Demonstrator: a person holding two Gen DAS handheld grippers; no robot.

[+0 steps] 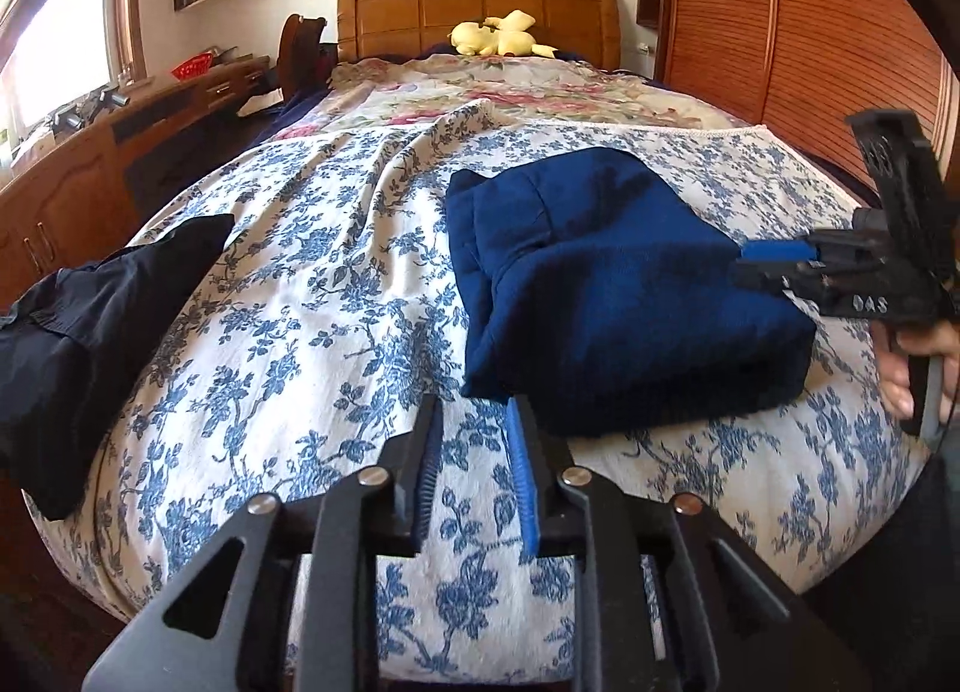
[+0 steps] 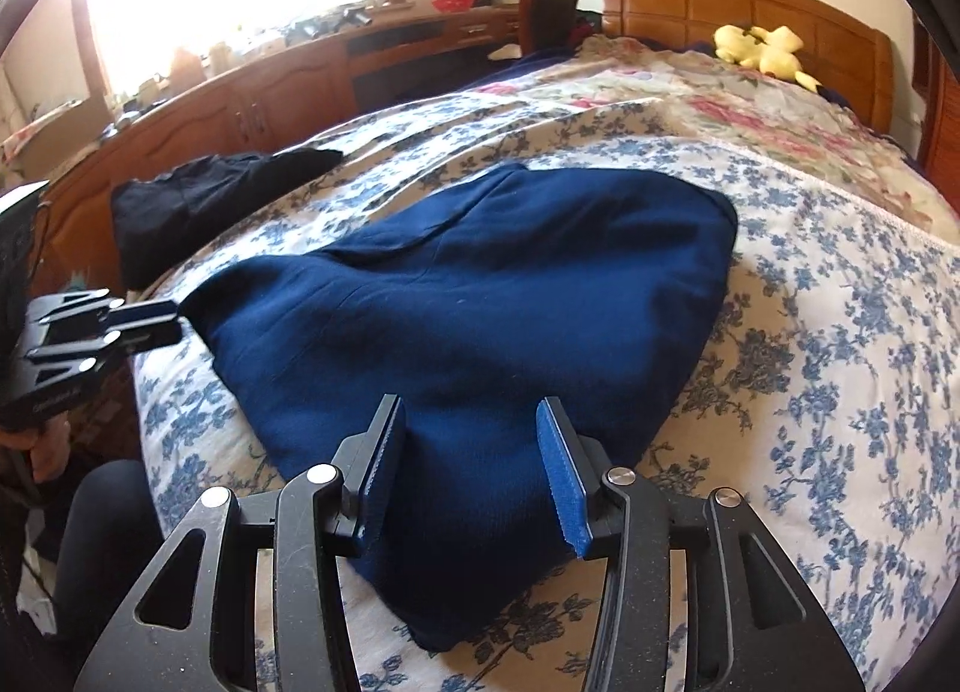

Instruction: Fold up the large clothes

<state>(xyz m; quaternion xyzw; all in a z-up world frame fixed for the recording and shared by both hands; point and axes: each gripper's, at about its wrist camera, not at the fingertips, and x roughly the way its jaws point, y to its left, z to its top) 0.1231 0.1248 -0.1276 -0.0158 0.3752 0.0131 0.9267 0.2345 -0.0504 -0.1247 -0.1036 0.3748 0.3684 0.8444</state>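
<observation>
A folded navy blue garment (image 1: 624, 296) lies on the bed's blue-flowered cover (image 1: 312, 296); it also fills the middle of the right wrist view (image 2: 480, 320). My left gripper (image 1: 474, 410) is open and empty, just in front of the garment's near-left corner; it also shows in the right wrist view (image 2: 171, 323). My right gripper (image 2: 471, 410) is open and empty, hovering over the garment's near end. In the left wrist view the right gripper (image 1: 741, 263) reaches over the garment's right edge.
A black garment (image 1: 90, 326) lies at the bed's left edge, also in the right wrist view (image 2: 198, 200). A yellow plush toy (image 1: 498, 35) sits by the wooden headboard (image 1: 474, 11). A wooden cabinet (image 2: 240, 104) runs along the left; a slatted wardrobe (image 1: 798, 32) stands at the right.
</observation>
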